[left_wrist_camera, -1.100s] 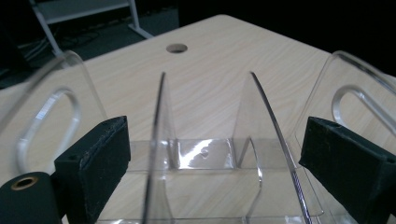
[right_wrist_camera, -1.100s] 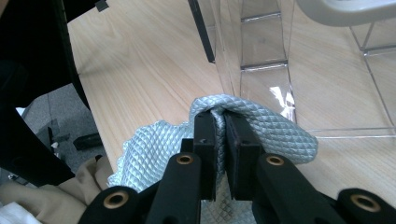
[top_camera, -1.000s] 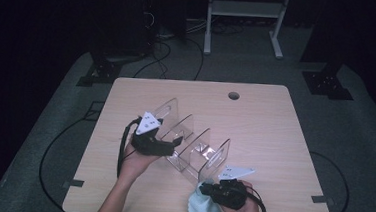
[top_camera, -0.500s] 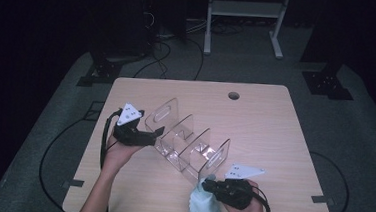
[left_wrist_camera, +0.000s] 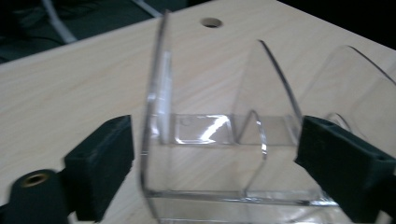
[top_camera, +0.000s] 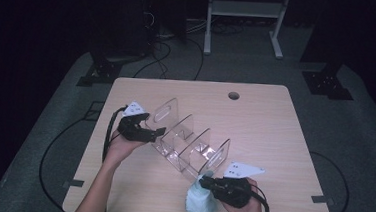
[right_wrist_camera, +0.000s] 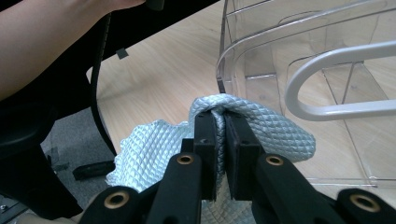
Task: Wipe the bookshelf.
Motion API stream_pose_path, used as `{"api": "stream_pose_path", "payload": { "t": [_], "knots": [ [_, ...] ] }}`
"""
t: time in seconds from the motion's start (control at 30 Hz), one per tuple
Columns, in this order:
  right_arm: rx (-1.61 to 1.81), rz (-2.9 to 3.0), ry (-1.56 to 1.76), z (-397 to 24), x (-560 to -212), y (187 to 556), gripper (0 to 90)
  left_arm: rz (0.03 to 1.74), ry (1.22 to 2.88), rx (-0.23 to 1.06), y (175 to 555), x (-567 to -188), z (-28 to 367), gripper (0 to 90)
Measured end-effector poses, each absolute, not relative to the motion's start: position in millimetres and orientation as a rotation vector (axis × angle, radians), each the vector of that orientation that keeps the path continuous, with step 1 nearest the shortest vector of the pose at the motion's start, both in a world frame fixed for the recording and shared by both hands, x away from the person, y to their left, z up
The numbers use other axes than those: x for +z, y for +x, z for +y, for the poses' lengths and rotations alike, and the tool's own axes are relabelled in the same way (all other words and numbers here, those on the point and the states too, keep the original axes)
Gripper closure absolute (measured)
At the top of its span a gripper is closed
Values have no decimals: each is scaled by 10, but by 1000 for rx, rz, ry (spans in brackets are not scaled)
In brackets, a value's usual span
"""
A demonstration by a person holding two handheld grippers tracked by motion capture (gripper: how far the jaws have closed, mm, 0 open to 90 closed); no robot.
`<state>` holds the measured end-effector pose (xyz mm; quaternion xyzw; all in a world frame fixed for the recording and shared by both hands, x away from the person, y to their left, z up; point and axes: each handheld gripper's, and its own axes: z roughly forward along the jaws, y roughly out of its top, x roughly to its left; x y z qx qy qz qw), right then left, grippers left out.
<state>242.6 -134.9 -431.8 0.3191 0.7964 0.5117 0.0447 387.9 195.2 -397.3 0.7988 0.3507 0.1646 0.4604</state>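
The clear acrylic divider rack [top_camera: 189, 142] lies in the middle of the pale wooden tabletop [top_camera: 274, 137], its long axis running diagonally from your left hand toward your right. Your left gripper [top_camera: 160, 131] is level with its tall end panel, fingers [left_wrist_camera: 100, 163] apart on either side of that panel without pressing it; they have just been closing a little. Your right gripper [top_camera: 205, 181] holds a light blue quilted cloth [top_camera: 199, 202] clamped between its fingers, just beside the rack's near end. Compared with a second ago, your left hand has drawn outward and come in from the end, and the cloth hangs higher.
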Motion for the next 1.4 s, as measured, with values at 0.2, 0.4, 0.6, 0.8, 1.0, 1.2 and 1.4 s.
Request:
{"api": "stream_pose_path", "payload": {
  "t": [0.2,0.4,0.6,0.8,1.0,1.2,1.4],
  "knots": [
    [1544,2420,993,-1386,-4317,2429,834,837,1963,374,3848,-3954,1932,144],
    [1520,2388,1027,-1519,-4313,2407,834,814,1989,354,3791,-3946,1891,144],
    [1498,2337,1083,-1739,-4312,2384,834,784,1970,286,3711,-3988,1855,143],
    [1474,2289,1141,-1937,-4308,2375,834,718,2038,276,3632,-4018,1743,146],
    [1473,2244,1194,-2106,-4313,2382,833,634,2053,269,3623,-4042,1678,135],
    [1473,2242,1192,-2110,-4315,2369,834,614,2038,245,3702,-4101,1665,63],
    [1465,2272,1169,-2044,-4329,2347,833,566,2032,247,3755,-4153,1649,43]
  ]
}}
